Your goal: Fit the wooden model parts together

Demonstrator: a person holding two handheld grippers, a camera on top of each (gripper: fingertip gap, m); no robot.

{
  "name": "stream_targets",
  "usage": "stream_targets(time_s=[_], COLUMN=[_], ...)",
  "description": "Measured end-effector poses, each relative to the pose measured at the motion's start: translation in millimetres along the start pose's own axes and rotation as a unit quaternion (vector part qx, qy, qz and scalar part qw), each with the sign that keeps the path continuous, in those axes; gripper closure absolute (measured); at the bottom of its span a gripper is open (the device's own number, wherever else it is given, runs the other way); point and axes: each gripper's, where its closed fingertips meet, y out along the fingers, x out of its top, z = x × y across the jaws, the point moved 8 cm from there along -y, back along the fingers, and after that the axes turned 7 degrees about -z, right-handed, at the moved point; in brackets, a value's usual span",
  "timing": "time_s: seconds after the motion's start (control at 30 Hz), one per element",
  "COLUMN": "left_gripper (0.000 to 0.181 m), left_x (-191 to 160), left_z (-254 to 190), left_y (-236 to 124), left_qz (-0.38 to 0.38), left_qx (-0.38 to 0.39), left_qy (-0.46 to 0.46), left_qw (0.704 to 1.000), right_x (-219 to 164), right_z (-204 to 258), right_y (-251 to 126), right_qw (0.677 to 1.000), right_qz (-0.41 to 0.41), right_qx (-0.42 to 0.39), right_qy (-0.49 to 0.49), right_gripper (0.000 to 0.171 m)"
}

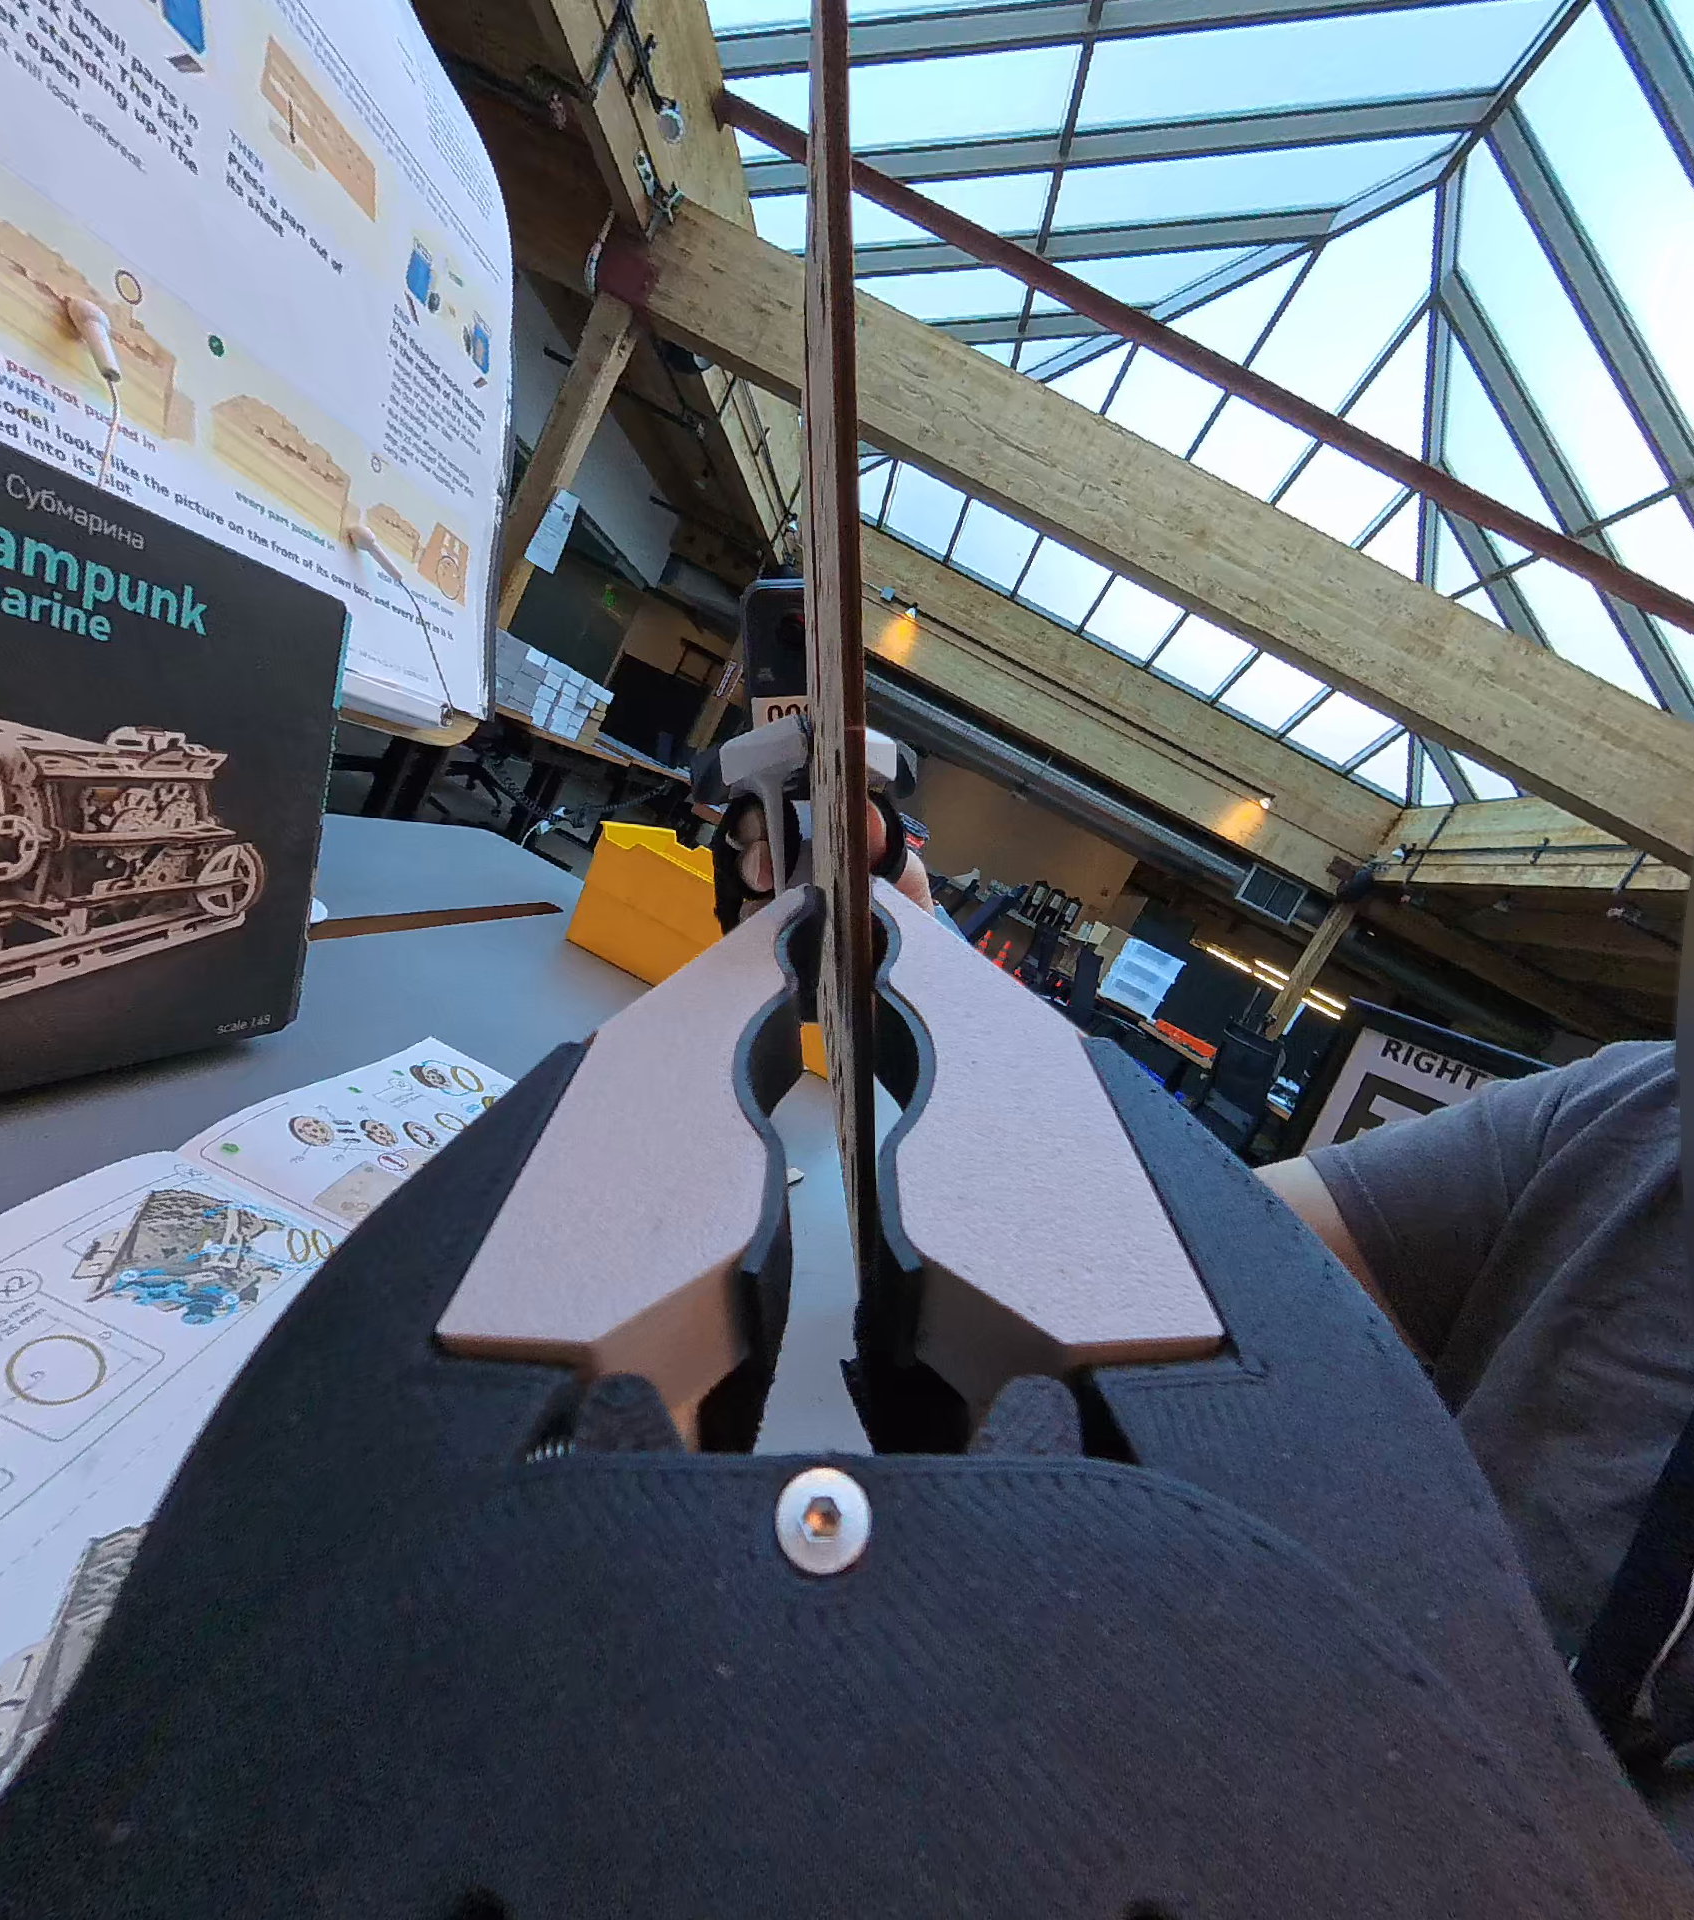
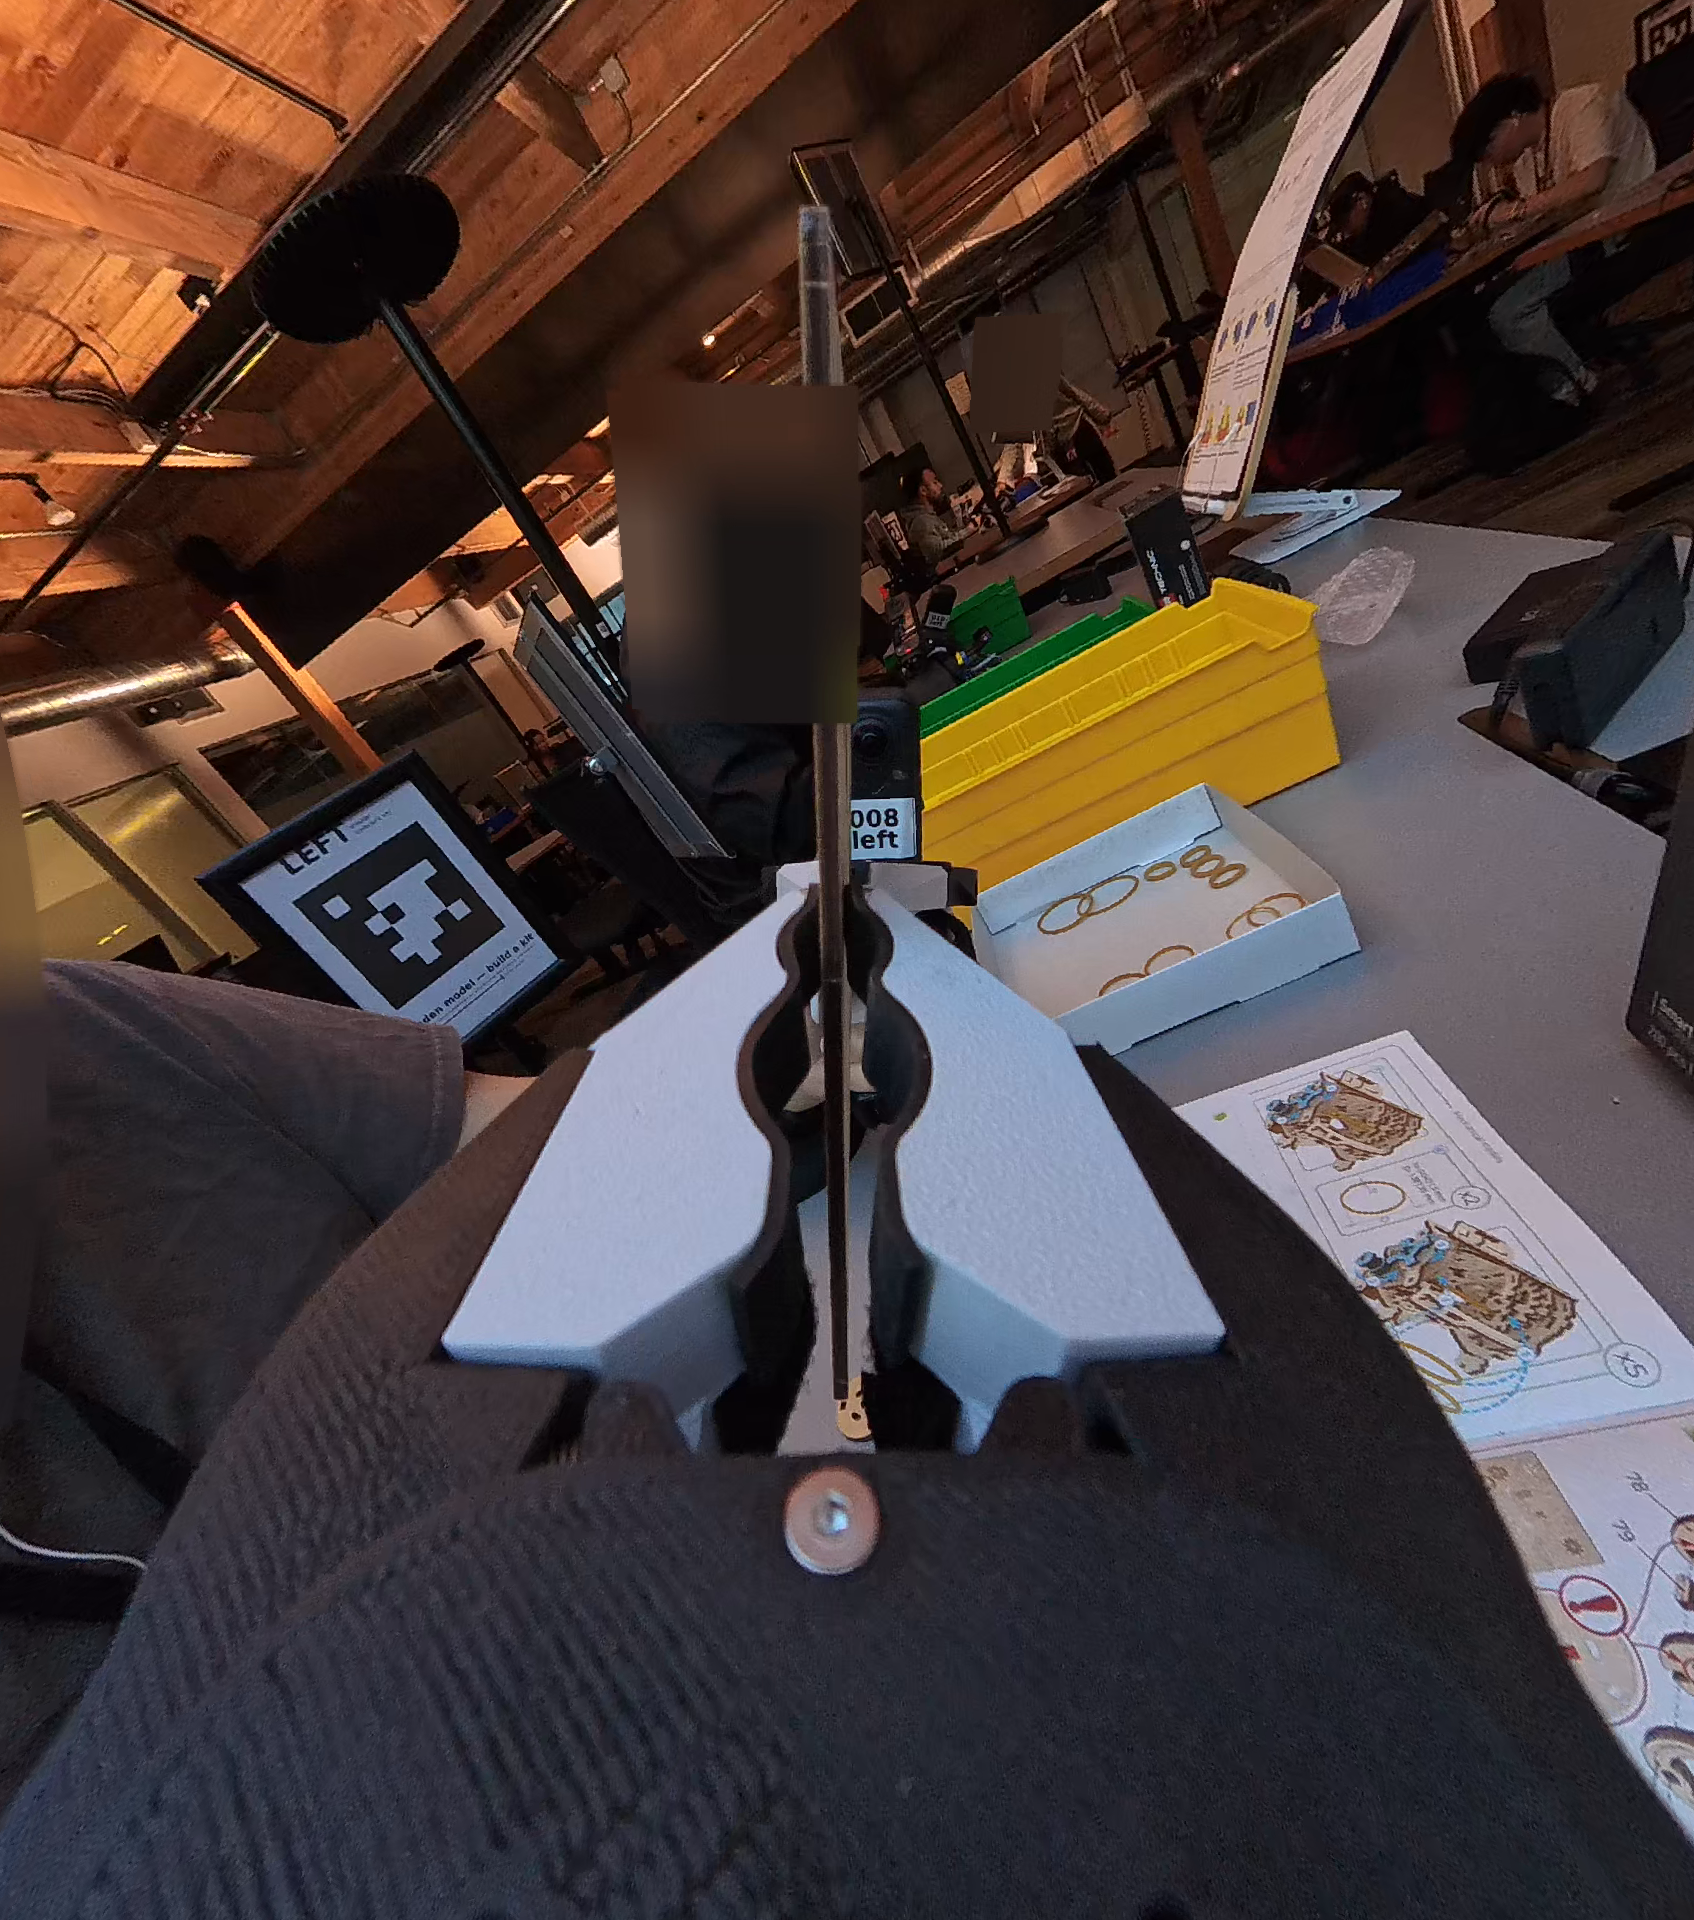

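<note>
A thin wooden sheet [image 1: 830,416], seen edge-on, stands upright above the table. My left gripper [image 1: 841,914] is shut on its lower part, and the sheet runs up out of the top of the left wrist view. My right gripper [image 2: 835,914] is shut on the same kind of thin sheet [image 2: 827,790], also edge-on and upright. Each gripper shows just beyond the sheet in the other's view: the right one [image 1: 791,769] and the left one [image 2: 916,883]. They face each other from opposite sides. The sheet's flat faces are hidden.
The dark kit box [image 1: 95,748] and an open instruction booklet [image 1: 95,1299] lie to the left; a printed board [image 1: 199,260] stands behind. A yellow bin [image 2: 1134,727] and a white tray [image 2: 1165,1003] of rubber rings sit ahead. A person's sleeve [image 2: 230,1122] is close. My hands' fingertips stand some 9 cm from each other.
</note>
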Motion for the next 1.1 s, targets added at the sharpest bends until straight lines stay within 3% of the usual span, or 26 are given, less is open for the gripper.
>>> stream_targets(time_s=[0.6, 0.7, 0.77, 1.0, 1.1], left_gripper=[0.179, 0.152, 0.146, 0.155, 0.175], left_x=[-0.4, 1.5, 6.3, 24.8, 27.9], left_z=[-0.1, 4.1, 6.2, 6.2, 4.9], left_y=[0.3, -0.5, -3.4, -18.3, -21.6], left_qz=[0.011, 0.001, -0.006, -0.022, -0.016], left_qx=[0.006, 0.015, 0.027, 0.047, 0.033], left_qy=[0.003, -0.020, -0.022, -0.008, -0.020], left_qw=[1.000, 1.000, 0.999, 0.999, 0.999], right_x=[-5.5, -10.8, -16.9, -41.5, -47.6], right_z=[-5.3, -7.2, -8.6, -13.0, -13.9], right_y=[0.3, 1.9, 6.3, 24.7, 26.4], right_qw=[1.000, 0.999, 0.999, 0.995, 0.995], right_qz=[-0.001, 0.019, 0.035, 0.070, 0.075], right_qx=[0.011, 0.011, 0.013, 0.019, 0.016], right_qy=[0.020, 0.028, 0.037, 0.062, 0.069], right_gripper=[0.170, 0.170, 0.170, 0.170, 0.170])
